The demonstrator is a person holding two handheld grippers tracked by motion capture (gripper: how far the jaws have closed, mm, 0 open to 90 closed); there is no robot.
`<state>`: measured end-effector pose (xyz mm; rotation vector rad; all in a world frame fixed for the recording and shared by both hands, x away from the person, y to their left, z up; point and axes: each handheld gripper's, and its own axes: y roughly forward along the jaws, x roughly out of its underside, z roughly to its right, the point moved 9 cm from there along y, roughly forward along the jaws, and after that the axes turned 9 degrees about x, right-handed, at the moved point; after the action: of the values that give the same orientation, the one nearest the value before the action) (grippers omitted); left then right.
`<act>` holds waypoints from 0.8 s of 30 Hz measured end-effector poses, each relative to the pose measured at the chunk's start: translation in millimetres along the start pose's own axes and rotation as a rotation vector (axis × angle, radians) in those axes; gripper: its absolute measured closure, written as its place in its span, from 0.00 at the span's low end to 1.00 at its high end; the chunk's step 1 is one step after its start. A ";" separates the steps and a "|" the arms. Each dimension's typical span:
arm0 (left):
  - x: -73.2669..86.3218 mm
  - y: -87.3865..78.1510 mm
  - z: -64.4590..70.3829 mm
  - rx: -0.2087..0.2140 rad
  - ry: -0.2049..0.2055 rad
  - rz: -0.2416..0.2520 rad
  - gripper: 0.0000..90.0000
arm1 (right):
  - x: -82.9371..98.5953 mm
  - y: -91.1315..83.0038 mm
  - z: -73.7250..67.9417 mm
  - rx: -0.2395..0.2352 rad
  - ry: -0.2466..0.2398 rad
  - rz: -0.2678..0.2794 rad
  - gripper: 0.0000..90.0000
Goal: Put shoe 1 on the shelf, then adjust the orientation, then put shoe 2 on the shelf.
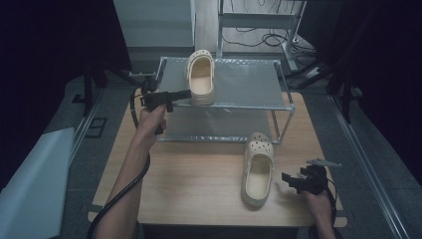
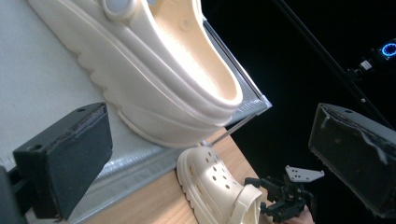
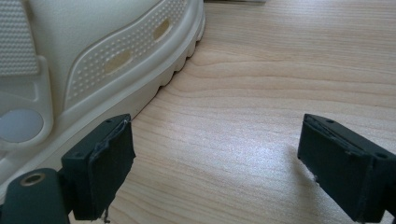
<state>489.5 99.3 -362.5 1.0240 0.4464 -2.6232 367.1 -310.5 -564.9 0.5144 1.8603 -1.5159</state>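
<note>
left claw [image 1: 186, 93] apart by shelf clog [image 1: 201, 77] | right claw [image 3: 215, 163] apart beside table clog [image 3: 93, 70]

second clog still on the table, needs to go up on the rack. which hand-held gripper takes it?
Right. The right hand-held gripper sits open just beside the clog on the table. The left hand-held gripper is up at the rack, open next to the clog already there.

- No words, numbers, brand marks or signs can be read in any of the three views.
- The round button on the clog's [image 3: 93, 60] strap is blank.
</note>
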 end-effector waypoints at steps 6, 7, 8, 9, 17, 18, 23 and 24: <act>13.8 -3.6 3.6 0.013 0.000 -0.003 0.00 | 0.7 -0.1 -0.5 -0.001 -0.002 -0.005 0.12; 16.0 -4.7 3.4 0.014 0.003 -0.003 0.00 | 0.8 0.0 -0.5 -0.001 -0.002 -0.004 0.12; 17.7 -5.4 3.8 0.017 -0.001 -0.001 0.00 | 0.8 -0.3 -0.6 -0.002 -0.003 -0.005 0.12; 20.3 -7.0 3.7 0.019 0.003 -0.002 0.00 | 0.4 -0.4 -0.7 -0.002 -0.003 -0.003 0.12; 35.6 -15.0 5.5 0.034 0.002 0.005 0.00 | 0.6 -0.6 -0.6 0.001 -0.004 -0.002 0.12; 37.3 -15.7 5.7 0.035 0.005 0.004 0.00 | 0.6 -0.5 -0.8 0.001 -0.006 -0.002 0.12; 49.7 -20.3 7.3 0.035 0.010 0.000 0.00 | 0.9 -1.1 -1.2 -0.001 0.001 -0.006 0.12; 54.7 -22.2 7.1 0.040 0.012 0.001 0.00 | 0.1 -1.3 -1.0 0.002 0.000 0.003 0.12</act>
<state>438.2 108.4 -391.4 1.0530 0.3982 -2.6363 366.0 -309.9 -564.0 0.5177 1.8574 -1.5166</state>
